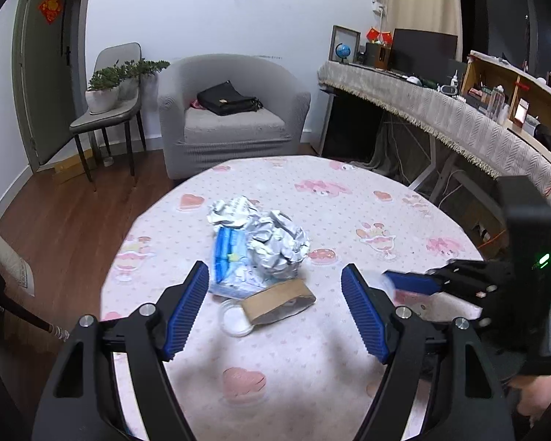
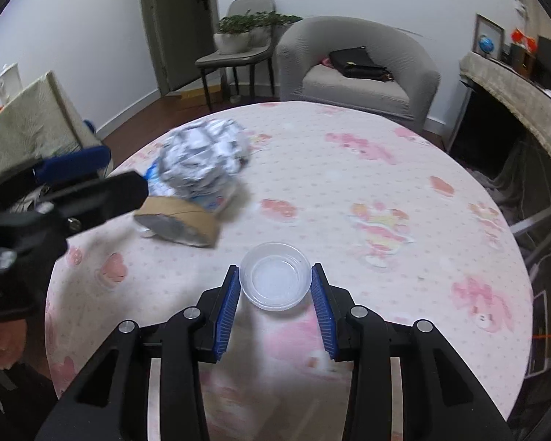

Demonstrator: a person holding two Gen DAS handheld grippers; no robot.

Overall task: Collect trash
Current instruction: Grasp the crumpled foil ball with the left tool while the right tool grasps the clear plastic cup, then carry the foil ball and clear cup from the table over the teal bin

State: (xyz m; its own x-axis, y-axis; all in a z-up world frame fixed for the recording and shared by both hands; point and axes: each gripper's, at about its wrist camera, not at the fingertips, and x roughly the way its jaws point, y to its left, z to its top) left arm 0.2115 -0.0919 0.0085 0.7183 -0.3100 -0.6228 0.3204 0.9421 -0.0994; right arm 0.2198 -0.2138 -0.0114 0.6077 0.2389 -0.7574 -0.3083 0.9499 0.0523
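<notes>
Trash cup sits clamped in the right tool; left tool gapes apart.

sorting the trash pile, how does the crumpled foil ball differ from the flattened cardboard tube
The crumpled foil ball is silvery, rounded and bulky; the flattened cardboard tube is brown, squashed and low. The foil ball sits on a blue-and-white wrapper; the tube lies nearer the left tongs. Both rest untouched on the table.

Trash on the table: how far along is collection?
Nothing looks collected yet. The right gripper pinches a clear plastic cup. The left gripper is open above the pile: crumpled foil, a blue wrapper, a cardboard tube and a clear lid.
</notes>
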